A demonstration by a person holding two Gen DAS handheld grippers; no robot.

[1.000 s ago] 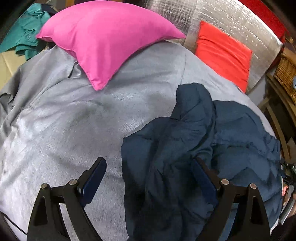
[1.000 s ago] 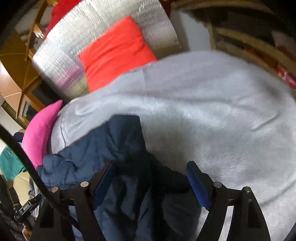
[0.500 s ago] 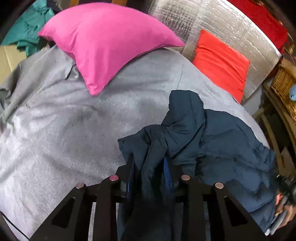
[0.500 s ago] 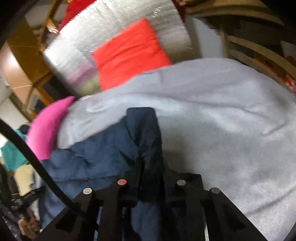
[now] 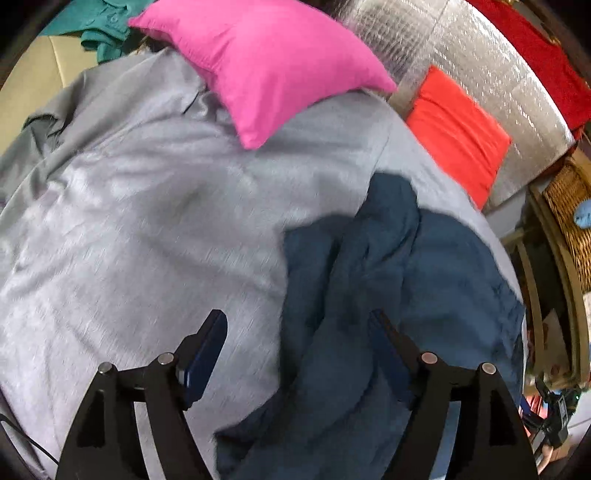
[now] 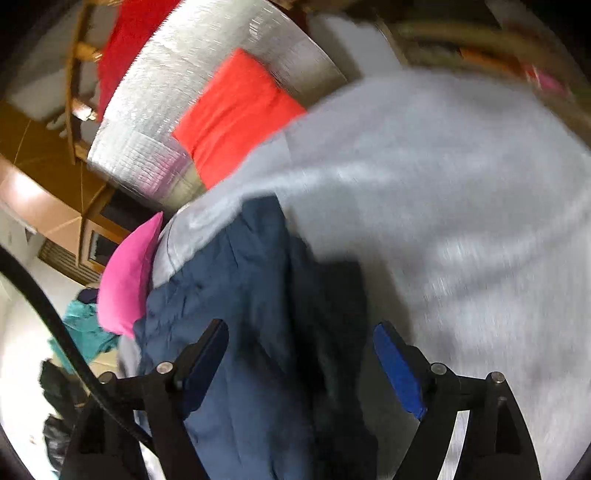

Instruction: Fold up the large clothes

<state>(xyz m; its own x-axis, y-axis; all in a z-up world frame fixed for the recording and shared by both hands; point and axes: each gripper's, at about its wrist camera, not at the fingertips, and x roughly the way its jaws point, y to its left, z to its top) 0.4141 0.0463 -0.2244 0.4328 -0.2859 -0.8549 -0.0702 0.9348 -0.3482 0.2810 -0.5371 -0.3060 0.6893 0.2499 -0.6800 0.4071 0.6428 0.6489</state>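
Note:
A dark navy padded jacket (image 5: 388,288) lies crumpled on a grey bedspread (image 5: 147,229), on the right side in the left wrist view. My left gripper (image 5: 295,332) is open above the jacket's left edge, holding nothing. In the right wrist view the same jacket (image 6: 258,314) lies at lower centre-left on the grey bedspread (image 6: 461,203). My right gripper (image 6: 299,343) is open over the jacket, with nothing between its blue pads. Both views are motion-blurred.
A pink pillow (image 5: 266,62) and a red cushion (image 5: 458,129) lie at the head of the bed against a silver quilted panel (image 5: 480,62). Teal clothing (image 5: 103,29) lies far left. A wicker basket (image 5: 569,206) and wooden furniture stand at the right.
Half a second ago both grippers were shut on jacket folds. Now both have opened, let the jacket go, and drawn back slightly. The jacket has dropped back onto the bedspread.

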